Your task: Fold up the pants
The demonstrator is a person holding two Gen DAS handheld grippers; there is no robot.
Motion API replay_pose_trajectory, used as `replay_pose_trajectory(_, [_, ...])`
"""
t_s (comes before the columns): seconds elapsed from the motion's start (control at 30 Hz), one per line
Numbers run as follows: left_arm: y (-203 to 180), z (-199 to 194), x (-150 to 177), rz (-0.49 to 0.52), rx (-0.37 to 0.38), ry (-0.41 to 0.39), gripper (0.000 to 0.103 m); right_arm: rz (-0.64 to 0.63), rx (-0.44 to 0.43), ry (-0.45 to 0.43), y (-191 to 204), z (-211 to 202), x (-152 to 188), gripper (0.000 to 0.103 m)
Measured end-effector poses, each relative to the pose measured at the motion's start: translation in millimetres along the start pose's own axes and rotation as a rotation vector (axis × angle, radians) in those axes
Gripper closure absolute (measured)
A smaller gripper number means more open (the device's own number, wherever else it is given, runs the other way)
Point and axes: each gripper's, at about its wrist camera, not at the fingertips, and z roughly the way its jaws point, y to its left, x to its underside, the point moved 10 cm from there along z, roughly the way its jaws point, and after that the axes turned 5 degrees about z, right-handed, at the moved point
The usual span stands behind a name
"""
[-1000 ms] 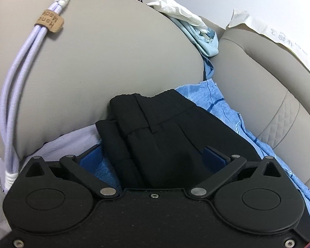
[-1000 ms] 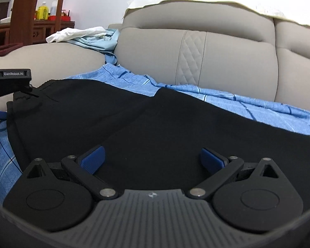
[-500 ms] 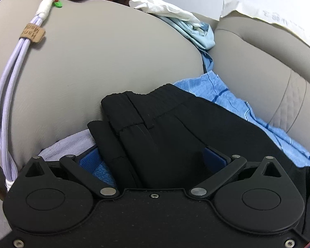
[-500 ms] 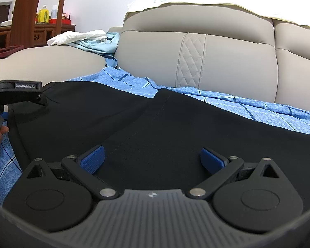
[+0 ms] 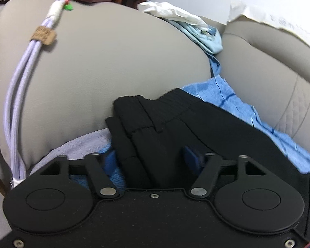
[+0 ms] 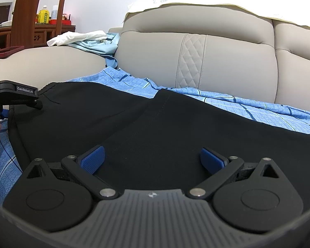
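Note:
Black pants (image 6: 134, 124) lie spread on a blue checked sheet (image 6: 248, 107) on the sofa seat. In the left wrist view the bunched waistband end (image 5: 155, 119) sits between the blue pads of my left gripper (image 5: 150, 161), whose jaws stand wide apart around the cloth. My left gripper also shows at the far left of the right wrist view (image 6: 18, 97), at the waistband. My right gripper (image 6: 153, 161) is open, its blue pads (image 6: 93, 159) spread wide over the flat black fabric.
A grey sofa armrest (image 5: 103, 51) rises behind the waistband, with a lilac cord (image 5: 20, 78) draped over it. White and light-blue clothes (image 6: 88, 39) lie piled on the armrest. The sofa backrest (image 6: 196, 57) stands behind. Wooden furniture (image 6: 31, 29) stands far left.
The left wrist view has shifted right and now is blurred; the waistband sits more central between its pads. The pants look lifted and stretched flatter in the right wrist view.

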Motion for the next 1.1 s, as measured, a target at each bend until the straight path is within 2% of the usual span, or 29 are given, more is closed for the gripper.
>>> replay_pose_trajectory(0.1, [5.3, 0.0, -2.3, -0.055, 0.028, 0.003, 0.042, 0.000, 0.000, 0.000, 0.0, -0.1, 0.1, 0.000])
replay_pose_trajectory(0.23, [0.6, 3.0, -2.9, -0.056, 0.081, 0.003, 0.018, 0.000, 0.000, 0.000, -0.3, -0.2, 0.2, 0.000])
replay_pose_trajectory(0.3, [-2.7, 5.0, -3.3, -0.038, 0.077, 0.011, 0.018, 0.000, 0.000, 0.000, -0.3, -0.2, 0.3, 0.000])
replay_pose_trajectory(0.37, [-2.9, 4.0, -2.8, -0.028, 0.048, 0.015, 0.031, 0.001, -0.002, 0.003, -0.9, -0.7, 0.4, 0.000])
replay_pose_trajectory(0.4, [0.4, 1.2, -3.5, -0.028, 0.010, 0.007, 0.065, 0.002, -0.003, 0.006, -1.1, -1.1, 0.0, 0.000])
replay_pose_trajectory(0.43, [3.4, -1.7, -4.4, -0.025, -0.018, 0.000, 0.078, 0.003, -0.005, 0.010, -1.6, -1.2, -0.7, 0.000])
replay_pose_trajectory(0.5, [4.7, -11.8, -10.3, -0.037, -0.002, -0.034, 0.089, 0.006, -0.013, 0.030, -1.8, -2.1, -2.2, 0.000])
replay_pose_trajectory(0.57, [-1.1, -25.2, -19.1, -0.027, 0.060, -0.087, 0.090, 0.024, -0.039, 0.055, -5.5, -6.2, -4.9, 0.000])
replay_pose_trajectory(0.63, [-12.6, -39.5, -27.9, 0.025, 0.109, -0.136, 0.090, 0.075, -0.071, 0.064, -13.9, -16.2, -8.3, 0.000])
replay_pose_trajectory(0.73, [-33.0, -55.4, -34.3, 0.089, 0.152, -0.163, 0.091, 0.188, -0.088, 0.044, -41.7, -36.2, -17.6, 0.000])
replay_pose_trajectory(0.8, [-53.2, -67.2, -40.2, 0.089, 0.208, -0.165, 0.091, 0.257, -0.066, 0.025, -69.2, -50.5, -23.8, 0.000])
replay_pose_trajectory(0.9, [-104.2, -98.8, -52.3, 0.123, 0.338, -0.201, 0.091, 0.345, -0.007, -0.009, -116.9, -73.2, -30.3, 0.000])
replay_pose_trajectory(1.0, [-185.4, -146.8, -49.9, 0.230, 0.541, -0.241, 0.091, 0.428, 0.064, -0.041, -166.2, -97.8, -32.3, 0.000])
replay_pose_trajectory(1.1, [-269.4, -188.5, -12.1, 0.382, 0.770, -0.187, 0.090, 0.512, 0.141, -0.085, -211.6, -127.1, -30.5, 0.000])
